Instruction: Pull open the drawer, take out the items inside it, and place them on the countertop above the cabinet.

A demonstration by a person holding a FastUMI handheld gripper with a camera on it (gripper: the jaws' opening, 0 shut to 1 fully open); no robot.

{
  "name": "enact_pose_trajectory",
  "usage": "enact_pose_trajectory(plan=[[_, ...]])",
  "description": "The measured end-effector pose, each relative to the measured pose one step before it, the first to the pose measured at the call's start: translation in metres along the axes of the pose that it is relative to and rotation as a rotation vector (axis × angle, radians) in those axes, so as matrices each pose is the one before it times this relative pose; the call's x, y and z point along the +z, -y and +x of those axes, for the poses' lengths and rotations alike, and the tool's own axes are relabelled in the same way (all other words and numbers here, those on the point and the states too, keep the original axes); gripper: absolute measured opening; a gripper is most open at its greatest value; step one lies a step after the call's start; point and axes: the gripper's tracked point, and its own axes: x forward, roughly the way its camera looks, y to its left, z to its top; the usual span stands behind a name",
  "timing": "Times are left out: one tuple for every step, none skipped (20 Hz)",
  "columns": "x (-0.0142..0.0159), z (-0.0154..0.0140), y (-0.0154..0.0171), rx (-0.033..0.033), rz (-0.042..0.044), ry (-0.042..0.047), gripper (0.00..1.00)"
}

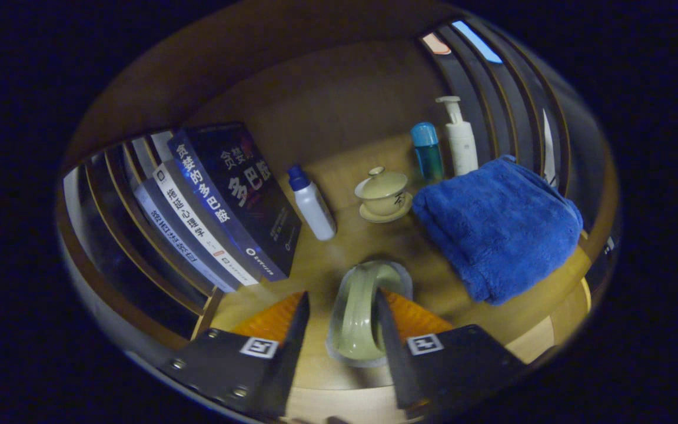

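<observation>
A pale green curved item [355,321] in a clear wrapper lies on the wooden countertop [321,259], low between my fingers. My gripper [342,292] hovers over it. The right finger [391,341] crosses over the item's middle, so part of the item shows on either side of it. The left finger [293,338] stands apart from the item with bare wood between them. The jaws look open, not pressing on the item. The drawer is out of sight.
Beyond the fingers stand leaning books [221,200], a white bottle with a blue cap [313,205], a lidded cup on a saucer [384,194], a blue bottle [427,154], a white pump bottle [460,140] and a folded blue towel [498,227]. Slatted sides flank the countertop.
</observation>
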Motion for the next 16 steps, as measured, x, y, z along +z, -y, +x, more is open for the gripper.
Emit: enact_pose_trajectory(plan=[[-0.00056, -0.00416, -0.00084, -0.00438, -0.00167, -0.00039, 0.74], [0.00173, -0.00581, 0.00172, -0.01113, -0.0017, -0.00103, 0.87], [0.00006, -0.00061, 0.00268, -0.00707, -0.00145, 0.0039, 1.0], [0.00249, -0.00444, 0.00133, -0.00046, -0.00049, 0.007, 0.99], [0.00234, -0.00502, 0.00016, 0.00447, 0.00083, 0.00753, 0.99], [0.00298, -0.00515, 0.001, 0.00149, 0.00198, 0.00605, 0.99], [0.00075, -0.00593, 0.00269, -0.0021, 0.00093, -0.00059, 0.99], [-0.00034, -0.0068, 0.00108, 0.00283, 0.00049, -0.00462, 0.99], [-0.00016, -0.00703, 0.00095, 0.00549, -0.00351, -0.00079, 0.99], [-0.00054, -0.00685, 0.00201, -0.00079, -0.00428, 0.0005, 0.99], [-0.00234, -0.00884, 0.00109, 0.00271, -0.00298, -0.00064, 0.99], [-0.0021, -0.00946, -0.00039, 0.00629, -0.00024, -0.00327, 0.99], [-0.00296, -0.00999, -0.00146, 0.00694, -0.0018, 0.00042, 0.99], [-0.00293, -0.01174, -0.00143, 0.00771, -0.0073, -0.00097, 0.99], [-0.00418, -0.01168, -0.0031, 0.01099, -0.01908, 0.00373, 0.99], [-0.00432, -0.01296, -0.00299, 0.0089, -0.02963, 0.0081, 0.99]])
